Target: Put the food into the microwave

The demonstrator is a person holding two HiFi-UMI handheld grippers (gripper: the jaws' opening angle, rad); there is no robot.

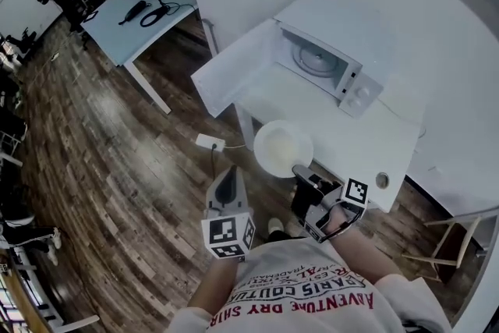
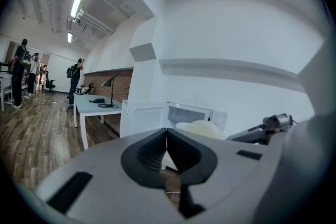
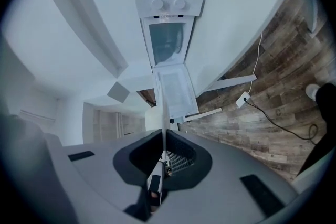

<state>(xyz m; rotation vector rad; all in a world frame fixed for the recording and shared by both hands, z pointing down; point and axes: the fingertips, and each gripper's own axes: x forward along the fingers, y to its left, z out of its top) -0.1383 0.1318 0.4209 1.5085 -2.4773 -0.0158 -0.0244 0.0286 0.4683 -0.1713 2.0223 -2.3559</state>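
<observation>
Your right gripper (image 1: pixel 301 171) has its fingers clamped on the rim of the white plate of food (image 1: pixel 282 147) at the bench (image 1: pixel 366 144) edge. The open microwave (image 1: pixel 331 66) sits at its 1 o'clock. Your left gripper (image 1: pixel 227 182) — fingers together, empty — hangs at the plate's 8 o'clock.

Microwave (image 1: pixel 355 90) stands open on the white table (image 1: pixel 366 144), its door (image 1: pixel 232 76) swung wide left past the table edge; bare tabletop leads to the cavity, where a turntable (image 1: pixel 316 58) lies; open wood floor (image 1: pixel 117 168) at left, a power strip (image 1: pixel 209 142) near the table leg
</observation>
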